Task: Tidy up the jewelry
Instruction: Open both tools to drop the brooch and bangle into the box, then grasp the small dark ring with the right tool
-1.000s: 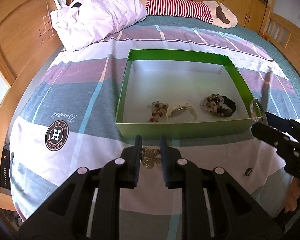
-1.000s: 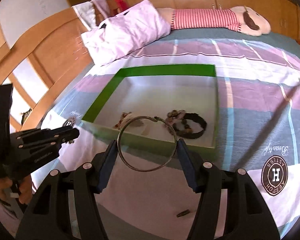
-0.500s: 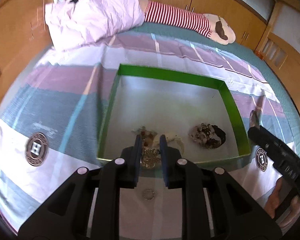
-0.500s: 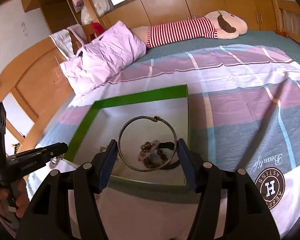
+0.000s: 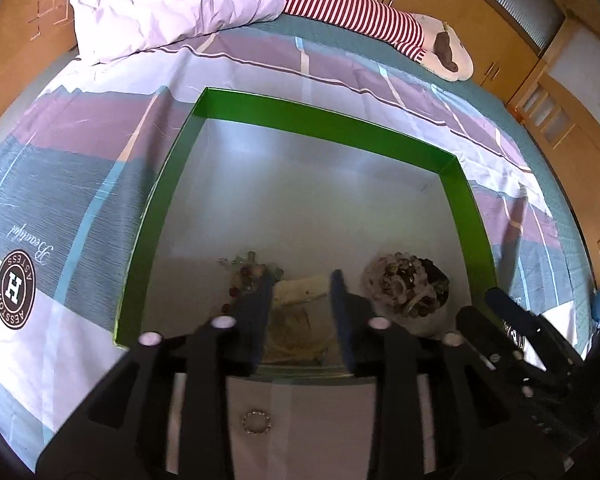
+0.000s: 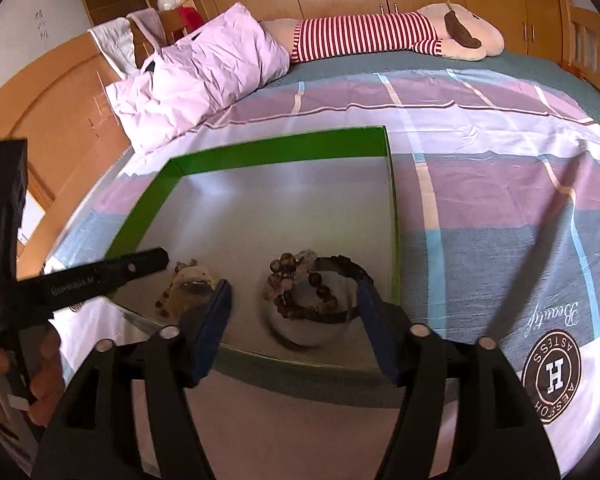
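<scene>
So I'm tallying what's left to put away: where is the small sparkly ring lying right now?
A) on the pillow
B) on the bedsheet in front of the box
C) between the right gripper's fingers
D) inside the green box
B: the small sparkly ring lies on the bedsheet, outside the near wall of the green box.

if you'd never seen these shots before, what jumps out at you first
The bright green box lying open on the striped bedspread grabs the eye first, with beaded bracelets clustered along its near edge. Next come the two black grippers over that edge: the left gripper and right gripper, both with jaws just opened and nothing pressed between them. A small sparkly ring lies outside the box on the bedspread.
</scene>
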`<move>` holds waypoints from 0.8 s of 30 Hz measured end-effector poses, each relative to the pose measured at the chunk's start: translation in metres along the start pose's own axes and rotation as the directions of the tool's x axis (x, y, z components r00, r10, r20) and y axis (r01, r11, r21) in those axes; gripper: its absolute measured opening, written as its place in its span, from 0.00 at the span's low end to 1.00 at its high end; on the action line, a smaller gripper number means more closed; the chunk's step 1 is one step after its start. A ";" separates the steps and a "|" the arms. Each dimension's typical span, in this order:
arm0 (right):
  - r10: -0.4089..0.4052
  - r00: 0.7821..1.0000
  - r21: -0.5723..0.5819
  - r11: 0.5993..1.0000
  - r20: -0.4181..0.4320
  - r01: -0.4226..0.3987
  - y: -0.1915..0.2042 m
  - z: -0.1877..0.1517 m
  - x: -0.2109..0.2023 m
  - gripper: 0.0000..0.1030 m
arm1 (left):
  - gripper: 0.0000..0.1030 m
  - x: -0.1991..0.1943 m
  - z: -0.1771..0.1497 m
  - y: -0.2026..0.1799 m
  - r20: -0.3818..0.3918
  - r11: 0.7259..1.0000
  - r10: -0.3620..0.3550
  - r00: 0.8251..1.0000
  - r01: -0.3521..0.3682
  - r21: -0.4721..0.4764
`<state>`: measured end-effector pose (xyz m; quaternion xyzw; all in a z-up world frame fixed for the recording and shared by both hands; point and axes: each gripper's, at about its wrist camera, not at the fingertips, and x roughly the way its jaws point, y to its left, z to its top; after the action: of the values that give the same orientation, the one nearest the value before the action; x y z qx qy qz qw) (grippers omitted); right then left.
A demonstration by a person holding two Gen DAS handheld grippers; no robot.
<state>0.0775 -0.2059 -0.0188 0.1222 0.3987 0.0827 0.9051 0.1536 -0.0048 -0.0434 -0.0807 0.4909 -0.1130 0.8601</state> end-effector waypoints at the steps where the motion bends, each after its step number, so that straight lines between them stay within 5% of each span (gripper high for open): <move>1: 0.006 1.000 0.010 1.000 0.010 -0.006 -0.002 0.001 -0.004 0.75 | 0.39 -0.003 0.000 -0.001 0.002 1.000 -0.005 1.000 0.005 -0.004; 8: 0.025 0.995 -0.064 0.997 -0.097 -0.032 0.001 -0.002 -0.032 0.77 | 0.63 -0.037 -0.010 -0.004 0.005 0.999 0.011 1.000 -0.011 0.032; 13: -0.054 0.974 -0.259 0.966 -0.221 -0.006 0.013 -0.030 -0.028 0.75 | 0.63 -0.036 -0.036 -0.016 -0.003 0.973 0.125 0.992 -0.122 0.197; 14: -0.073 0.958 -0.285 0.958 -0.276 -0.009 0.012 -0.040 -0.023 0.68 | 0.63 -0.033 -0.039 -0.016 -0.005 0.969 0.141 0.990 -0.137 0.208; 18: -0.120 0.910 -0.351 0.936 -0.397 -0.030 0.008 -0.074 -0.013 0.46 | 0.63 -0.022 -0.051 -0.007 -0.058 0.960 0.187 0.981 -0.170 0.224; 24: -0.150 0.886 -0.390 0.920 -0.439 -0.038 0.002 -0.093 -0.020 0.45 | 0.63 -0.024 -0.053 0.002 -0.082 0.964 0.197 0.977 -0.178 0.197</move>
<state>-0.0050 -0.1940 -0.0648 -0.0944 0.5806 0.1598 0.7928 0.0966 0.0018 -0.0512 0.0537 0.5262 -0.0808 0.8448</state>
